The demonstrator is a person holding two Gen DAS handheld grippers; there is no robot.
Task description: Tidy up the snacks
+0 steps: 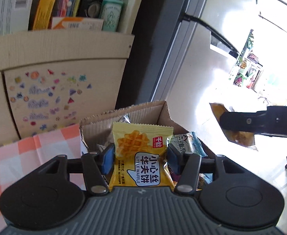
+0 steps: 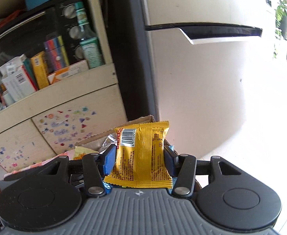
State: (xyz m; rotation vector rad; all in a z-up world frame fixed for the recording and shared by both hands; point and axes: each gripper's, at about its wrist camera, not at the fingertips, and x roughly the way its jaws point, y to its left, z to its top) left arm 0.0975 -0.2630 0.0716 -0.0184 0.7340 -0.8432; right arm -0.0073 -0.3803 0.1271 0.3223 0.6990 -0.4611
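Left wrist view: the left gripper (image 1: 140, 156) holds a yellow waffle packet (image 1: 141, 154) upright between its blue pads (image 1: 108, 157), front face toward the camera, printed with a waffle and the words "LITTLE WAFFLE". The pads press on both side edges of the packet. Behind and below it stands an open cardboard box (image 1: 163, 111) with more wrapped snacks (image 1: 184, 145) inside; the packet is in front of the box opening, raised above its contents. A checked pink cloth (image 1: 25, 156) lies to the left of the box. A sticker-covered cabinet (image 1: 55, 96) stands behind, with a shelf (image 1: 55, 45) of cartons and bottles above it. At right, the right gripper (image 1: 247, 123) shows side-on, a second yellow packet (image 1: 221, 115) clamped in it, well apart from the box and against a bright white fridge (image 1: 212, 58).

Right wrist view: the right gripper (image 2: 139, 158) grips the second packet (image 2: 143, 152) by its side edges, back face toward the camera, with the barcode and centre seam visible. The pads (image 2: 109, 160) touch both sides. The box rim (image 2: 143, 119) shows just behind the packet's top edge, with crumpled wrappers (image 2: 110, 141) inside. The cabinet (image 2: 65, 129) and shelf (image 2: 55, 90) lie to the left, the fridge (image 2: 202, 88) to the right.
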